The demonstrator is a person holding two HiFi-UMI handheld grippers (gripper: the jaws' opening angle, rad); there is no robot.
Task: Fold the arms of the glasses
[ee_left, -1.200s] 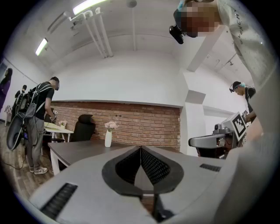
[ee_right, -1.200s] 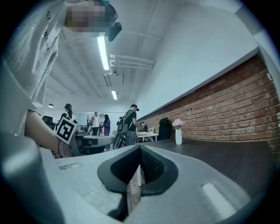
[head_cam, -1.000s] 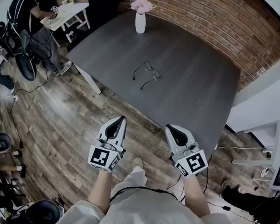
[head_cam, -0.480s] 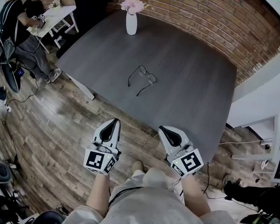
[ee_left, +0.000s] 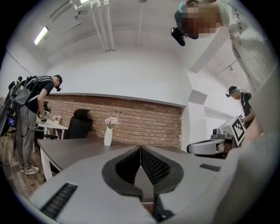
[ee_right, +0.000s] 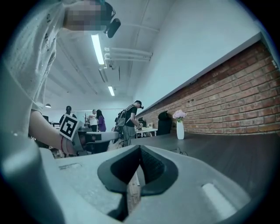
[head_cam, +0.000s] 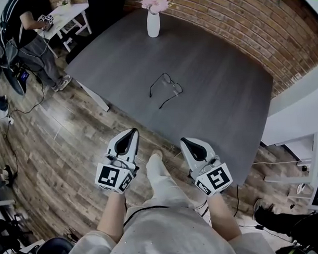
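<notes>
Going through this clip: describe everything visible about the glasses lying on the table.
The thin dark wire-framed glasses look like metal, with two rounded clear lenses joined by a slim bridge. Both arms are unfolded and splay out from the frame towards the near side of the table. The glasses lie alone near the middle of the dark grey rectangular table, in the open and well away from its edges. Only the tabletop touches them. Whether they rest lens-rim down or up is too small to tell.
</notes>
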